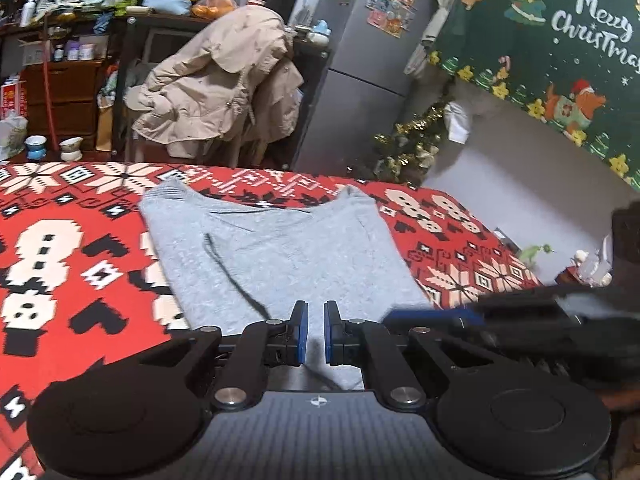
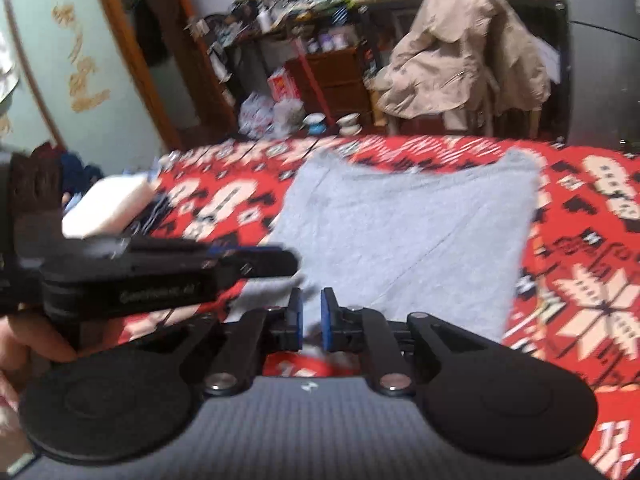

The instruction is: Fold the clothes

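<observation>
A grey garment (image 1: 280, 248) (image 2: 400, 220) lies flat on a red, white and black patterned blanket (image 1: 60, 240) (image 2: 580, 280), with a dark cord (image 1: 228, 268) running across it. My left gripper (image 1: 316, 308) hangs over the garment's near edge. Its blue pads stand almost together, with grey cloth showing in the slit; I cannot tell whether any is pinched. My right gripper (image 2: 311, 296) is at the near edge further right, with a narrow gap and nothing clearly clamped. Each gripper shows blurred in the other's view: right gripper (image 1: 404, 316), left gripper (image 2: 290, 264), held by a hand (image 2: 24, 340).
A beige coat (image 1: 216, 80) (image 2: 460, 48) hangs over a chair beyond the blanket. Cluttered shelves (image 1: 72, 12) and bowls on the floor (image 1: 52, 148) stand at the back left. A grey fridge (image 1: 360, 60), a tinsel tree (image 1: 412, 148) and a green Christmas hanging (image 1: 560, 40) are to the right.
</observation>
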Motion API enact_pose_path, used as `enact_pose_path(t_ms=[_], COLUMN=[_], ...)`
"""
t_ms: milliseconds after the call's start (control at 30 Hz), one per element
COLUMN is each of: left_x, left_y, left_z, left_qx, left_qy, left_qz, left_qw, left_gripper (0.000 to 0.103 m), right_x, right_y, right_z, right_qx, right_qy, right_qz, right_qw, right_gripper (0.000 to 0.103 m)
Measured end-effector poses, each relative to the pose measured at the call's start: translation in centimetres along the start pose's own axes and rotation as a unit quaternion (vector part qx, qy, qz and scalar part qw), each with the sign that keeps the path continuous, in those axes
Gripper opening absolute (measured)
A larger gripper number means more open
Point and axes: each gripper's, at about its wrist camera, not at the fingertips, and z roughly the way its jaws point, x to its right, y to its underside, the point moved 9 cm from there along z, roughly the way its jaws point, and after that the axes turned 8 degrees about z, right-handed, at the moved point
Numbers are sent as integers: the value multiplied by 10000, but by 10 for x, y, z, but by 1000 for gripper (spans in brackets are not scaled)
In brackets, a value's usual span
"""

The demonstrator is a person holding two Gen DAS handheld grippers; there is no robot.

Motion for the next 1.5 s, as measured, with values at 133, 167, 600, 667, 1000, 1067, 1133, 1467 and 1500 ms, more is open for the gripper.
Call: enact_pose_path(t_ms=[133,167,600,667,1000,1067,1133,1467,1500], left_x=[7,7,-3,-10,-59,-69,-78,-85,-86], left_y=[13,19,1,-15,-46,-39,-34,-30,-30], left_z=[14,15,-5,7,73,71,68,65,64], left_qx=[-310,-366,-97,-82,-337,-326,-290,-185,-184], left_qy=[-16,-98,-356,-443,-646,-610,-556,-454,-441], left_qz=[173,237,351,374,-18,-128,-230,-350,-360], left_qw=[9994,9990,9987,9983,9973,9975,9978,9982,9982], left_gripper=[6,6,6,6,6,6,6,3,3], right_x=[17,18,14,25,80,91,104,148,151], right_y=[2,6,-2,-18,-85,-92,-95,-116,-118], right_z=[15,20,5,7,49,60,73,110,112], right_qx=[-97,-157,0,85,-14,-70,-128,38,46], right_qy=[305,304,231,309,419,428,493,741,753], right_qz=[75,82,-66,-59,-228,-224,-231,-70,-37], right_qw=[9995,9994,9997,9995,9989,9988,9984,9972,9971], right_gripper=[5,4,6,6,6,6,6,5,5])
